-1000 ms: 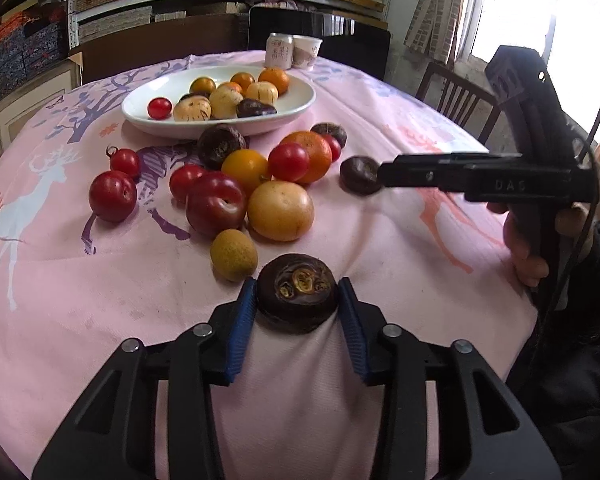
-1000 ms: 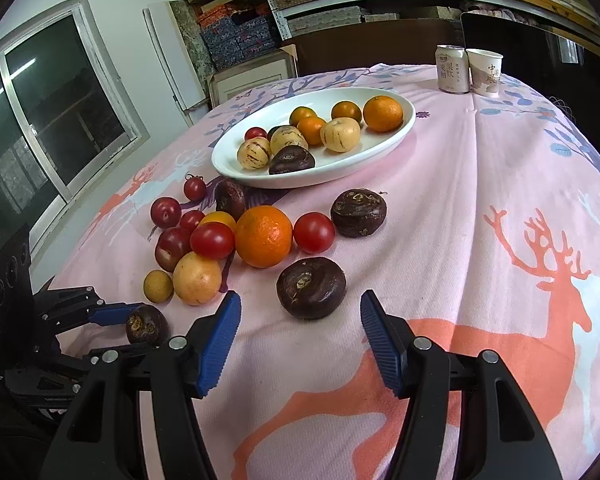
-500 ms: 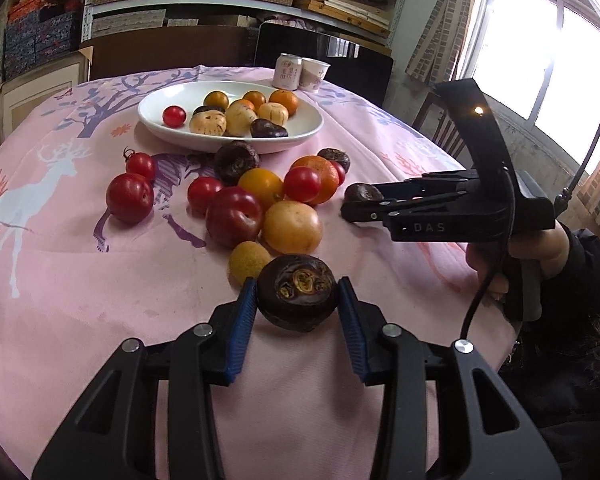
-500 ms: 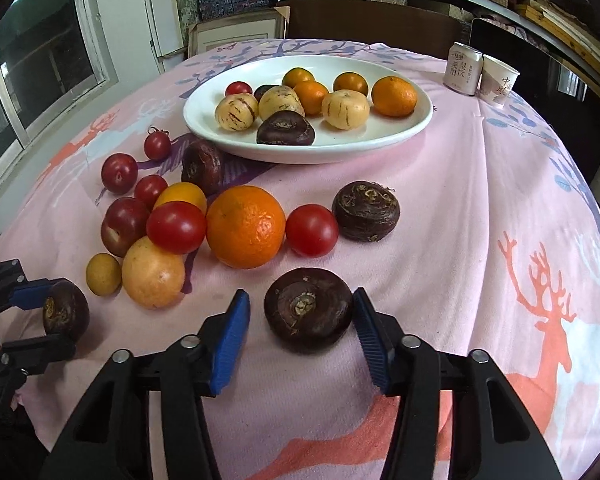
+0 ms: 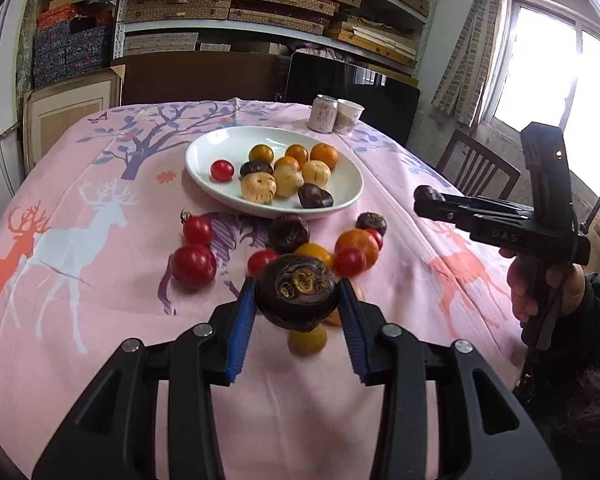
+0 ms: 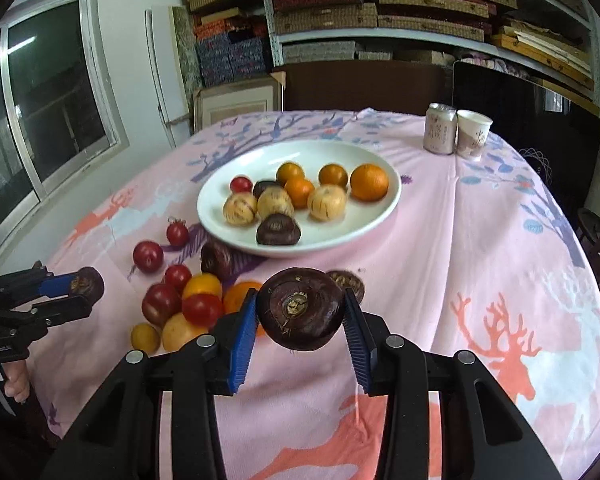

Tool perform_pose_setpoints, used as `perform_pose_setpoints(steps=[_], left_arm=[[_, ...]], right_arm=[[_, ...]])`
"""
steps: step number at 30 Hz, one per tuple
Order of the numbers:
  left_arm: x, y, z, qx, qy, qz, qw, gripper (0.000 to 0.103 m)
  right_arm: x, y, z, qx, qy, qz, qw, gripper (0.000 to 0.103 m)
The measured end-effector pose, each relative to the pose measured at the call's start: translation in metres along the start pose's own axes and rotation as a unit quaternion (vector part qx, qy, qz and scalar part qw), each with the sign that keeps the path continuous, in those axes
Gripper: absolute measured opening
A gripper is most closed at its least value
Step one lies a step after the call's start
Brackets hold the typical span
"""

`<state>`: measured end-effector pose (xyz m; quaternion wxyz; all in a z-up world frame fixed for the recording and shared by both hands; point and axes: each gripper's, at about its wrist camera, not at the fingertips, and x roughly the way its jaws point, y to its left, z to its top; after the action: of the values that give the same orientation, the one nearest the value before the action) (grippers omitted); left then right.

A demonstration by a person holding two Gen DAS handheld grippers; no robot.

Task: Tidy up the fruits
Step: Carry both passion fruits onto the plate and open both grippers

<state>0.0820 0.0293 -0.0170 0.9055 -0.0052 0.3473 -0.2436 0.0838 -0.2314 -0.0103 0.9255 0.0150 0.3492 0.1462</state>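
My left gripper (image 5: 297, 308) is shut on a dark brown water chestnut (image 5: 298, 296) and holds it above the table. My right gripper (image 6: 300, 314) is shut on another dark water chestnut (image 6: 300, 308), also lifted. The right gripper shows in the left wrist view (image 5: 428, 196) with its chestnut at the tip. The left gripper shows in the right wrist view (image 6: 76, 288). A white oval plate (image 5: 340, 196) holds oranges, pale striped fruits, a red tomato and dark chestnuts. Loose tomatoes (image 5: 193, 266), an orange (image 5: 356, 242) and dark chestnuts (image 5: 289, 232) lie in front of the plate.
A can (image 6: 440, 134) and a paper cup (image 6: 473, 134) stand at the table's far right edge. The pink deer-print cloth (image 6: 500, 280) covers the round table. A chair (image 5: 476, 168) stands at the right, shelves and boxes behind.
Both grippers rose off the table, each lifting its dark chestnut. The right gripper shut on its chestnut, which lay on the cloth between open jaws before.
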Motion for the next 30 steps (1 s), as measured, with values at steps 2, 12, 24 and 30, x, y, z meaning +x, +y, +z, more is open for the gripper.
perform_pose_setpoints(steps=[2,12,24,30], left_arm=[[0.006,0.005,0.019,-0.001,-0.008,0.006,1.0000,0.040],[0.094,0.051,0.123,-0.059,-0.002,0.023,0.9980,0.040],[0.134,0.070,0.134,-0.092,0.010,0.030,0.9952,0.066],[0.102,0.057,0.110,-0.083,0.009,0.019,0.9964,0.075]], right_arm=[[-0.003,-0.012,0.019,0.019,-0.020,-0.002,1.000,0.042],[0.058,-0.032,0.105,0.056,-0.036,-0.013,0.998,0.042],[0.111,-0.010,0.124,0.022,-0.032,-0.012,0.999,0.062],[0.086,-0.026,0.096,0.068,-0.021,0.006,0.997,0.062]])
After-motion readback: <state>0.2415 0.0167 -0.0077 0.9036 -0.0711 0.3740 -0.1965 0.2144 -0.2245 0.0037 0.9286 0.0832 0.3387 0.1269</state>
